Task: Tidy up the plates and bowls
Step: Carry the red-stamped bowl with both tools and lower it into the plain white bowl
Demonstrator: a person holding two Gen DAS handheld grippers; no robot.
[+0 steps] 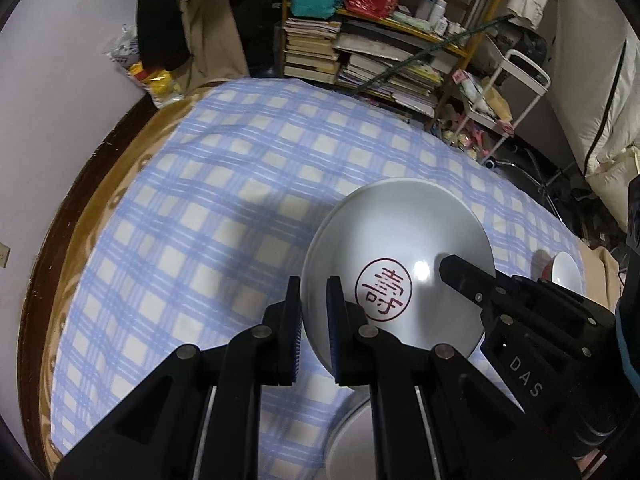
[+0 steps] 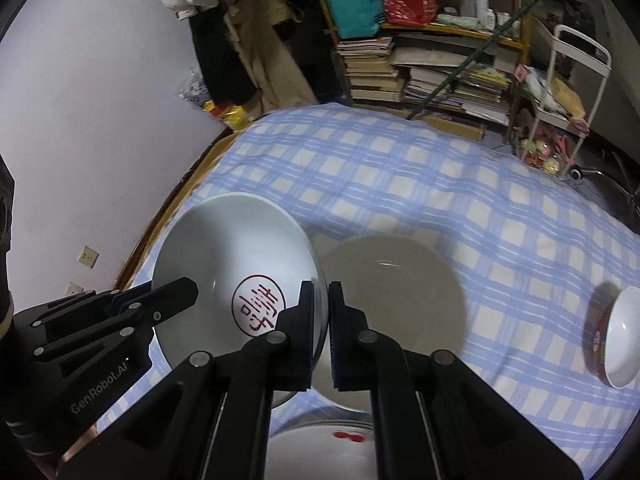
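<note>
Bowl (image 2: 236, 276) with red seal clamped at opposite rim edges by left gripper (image 1: 314, 320) and right gripper (image 2: 321, 332), raised off checked cloth (image 1: 200, 200). Beyond right jaws, plate (image 2: 394, 280); off right, small bowl (image 2: 624, 340) still loose. Sorting barely begun.

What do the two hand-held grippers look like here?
Both are matte black linkage frames with silver pivot pins and ribbed blue pads. The left hand-held gripper carries white "GenRobot.AI" lettering on its body; the right hand-held gripper carries "DAS".
</note>
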